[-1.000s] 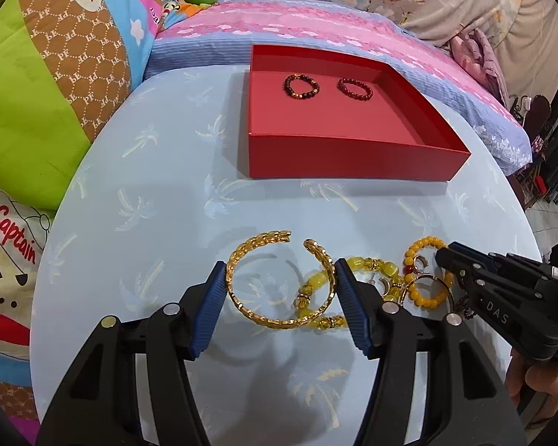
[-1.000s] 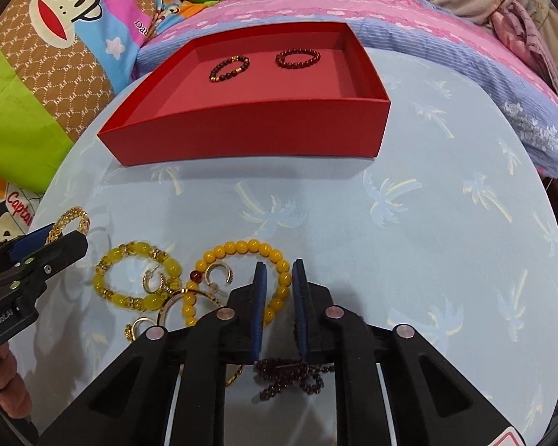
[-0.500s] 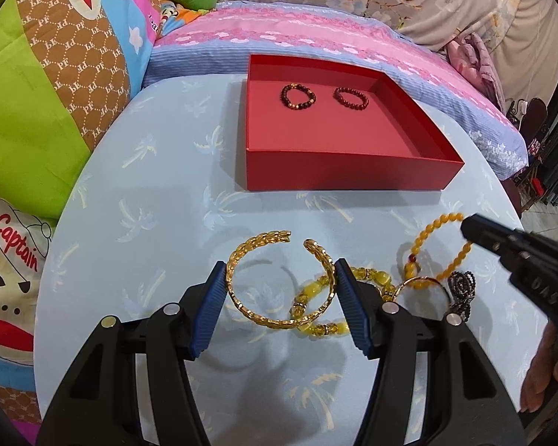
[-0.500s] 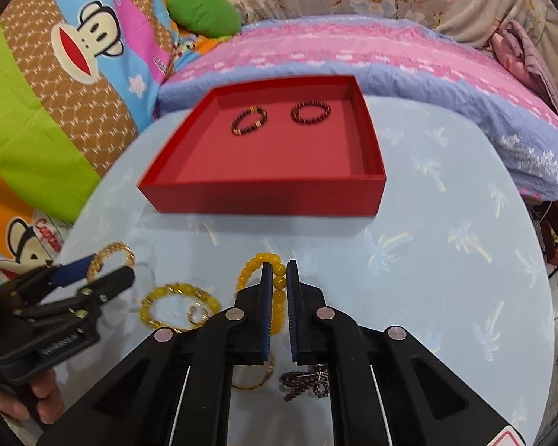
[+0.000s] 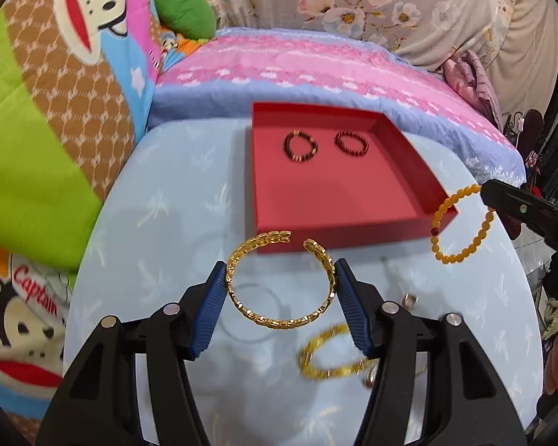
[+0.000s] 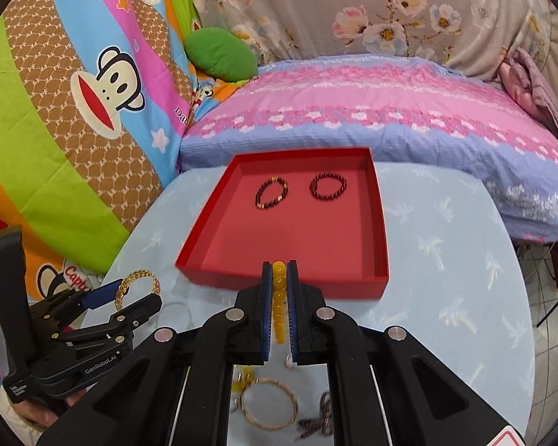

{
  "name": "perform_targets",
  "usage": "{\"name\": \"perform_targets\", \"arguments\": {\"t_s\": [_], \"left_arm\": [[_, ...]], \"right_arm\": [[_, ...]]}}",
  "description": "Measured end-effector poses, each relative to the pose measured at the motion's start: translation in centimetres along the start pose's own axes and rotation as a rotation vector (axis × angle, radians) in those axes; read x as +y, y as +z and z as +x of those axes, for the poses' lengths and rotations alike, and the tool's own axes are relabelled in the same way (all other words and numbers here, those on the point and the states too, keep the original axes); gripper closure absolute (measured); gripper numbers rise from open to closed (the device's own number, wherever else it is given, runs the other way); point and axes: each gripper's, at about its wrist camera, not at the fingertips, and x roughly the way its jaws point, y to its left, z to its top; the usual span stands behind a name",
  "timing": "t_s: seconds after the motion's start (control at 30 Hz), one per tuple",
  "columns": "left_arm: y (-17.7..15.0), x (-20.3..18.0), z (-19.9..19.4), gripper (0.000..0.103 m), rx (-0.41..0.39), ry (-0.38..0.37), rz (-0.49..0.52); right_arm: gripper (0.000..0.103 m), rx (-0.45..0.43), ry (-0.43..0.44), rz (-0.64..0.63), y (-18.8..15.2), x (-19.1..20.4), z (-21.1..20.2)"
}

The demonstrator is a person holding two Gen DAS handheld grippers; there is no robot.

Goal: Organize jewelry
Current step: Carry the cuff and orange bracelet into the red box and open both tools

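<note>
My left gripper (image 5: 281, 280) is shut on a gold leaf-pattern cuff bangle (image 5: 279, 321), holding it in the air above the table. My right gripper (image 6: 279, 271) is shut on an orange bead bracelet (image 6: 278, 299); in the left wrist view that bracelet (image 5: 461, 225) hangs from the right gripper beside the tray's near right corner. The red tray (image 6: 379, 238) holds two dark bead bracelets (image 6: 271, 192) (image 6: 327, 185) near its far side. A yellow bead bracelet (image 5: 329, 368), a thin gold bangle (image 6: 268, 403) and a dark bead strand (image 6: 316, 423) lie on the table below.
The round table (image 6: 446, 260) has a pale blue palm-print cloth. A pink and blue pillow (image 6: 353, 111) lies behind the tray, a monkey-print blanket (image 6: 74, 93) to the left. A small ring (image 5: 409, 299) rests on the cloth.
Both grippers have risen off the table with their pieces. The orange bracelet left the pile and now hangs by the tray's corner; the gold cuff is lifted clear of the yellow bracelet.
</note>
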Motion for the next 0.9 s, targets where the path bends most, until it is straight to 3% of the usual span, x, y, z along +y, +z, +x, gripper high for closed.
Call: {"name": "perform_targets", "arguments": {"t_s": [0.27, 0.43, 0.53, 0.63, 0.73, 0.9], "left_arm": [[6.4, -2.2, 4.3, 0.047, -0.029, -0.042, 0.07], [8.8, -2.4, 9.4, 0.047, 0.043, -0.094, 0.06], [8.9, -2.6, 12.5, 0.047, 0.083, -0.093, 0.063], [8.6, -2.6, 14.5, 0.047, 0.12, -0.079, 0.066], [8.3, -2.7, 15.6, 0.047, 0.137, -0.068, 0.083], [8.4, -3.5, 16.4, 0.047, 0.143, -0.05, 0.113]], "right_arm": [[0.096, -0.004, 0.026, 0.009, 5.6, -0.8, 4.5], [0.096, 0.022, 0.066, 0.068, 7.9, -2.4, 8.9], [0.096, 0.082, 0.079, 0.113, 7.8, -3.8, 12.4], [0.096, 0.14, 0.011, 0.107, 6.9, -4.8, 15.0], [0.096, 0.174, -0.052, 0.087, 6.0, -5.6, 16.5], [0.096, 0.194, -0.074, 0.078, 5.4, -6.0, 17.5]]}}
